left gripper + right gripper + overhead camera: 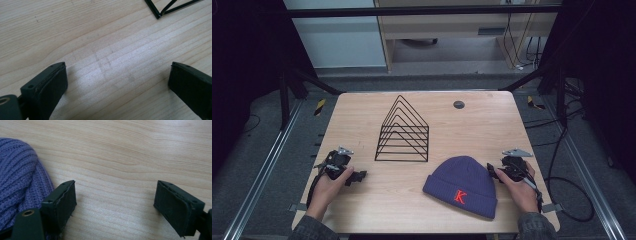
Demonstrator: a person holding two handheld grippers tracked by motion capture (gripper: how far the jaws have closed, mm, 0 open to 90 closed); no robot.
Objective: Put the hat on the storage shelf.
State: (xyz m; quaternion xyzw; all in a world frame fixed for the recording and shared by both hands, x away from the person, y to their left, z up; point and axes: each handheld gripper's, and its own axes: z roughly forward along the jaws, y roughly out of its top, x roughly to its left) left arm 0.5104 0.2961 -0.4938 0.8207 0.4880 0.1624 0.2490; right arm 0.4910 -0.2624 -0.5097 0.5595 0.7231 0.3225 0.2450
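Two open grippers rest on the counter point(362, 110), a knit beanie beside the right one.

The purple beanie point(462, 185) with a red letter K lies flat at the near right of the counter, in front of the black wire file rack point(403, 131). It looks soft, light and floppy, so I judge the folded cuff or the near edge is the best place to pinch. The right gripper point(115, 202) sits low just beside the beanie, fingers point(63, 202) wide apart and empty. The left gripper point(117, 82) rests at the near left, its fingers also spread over bare wood, well apart from the beanie.
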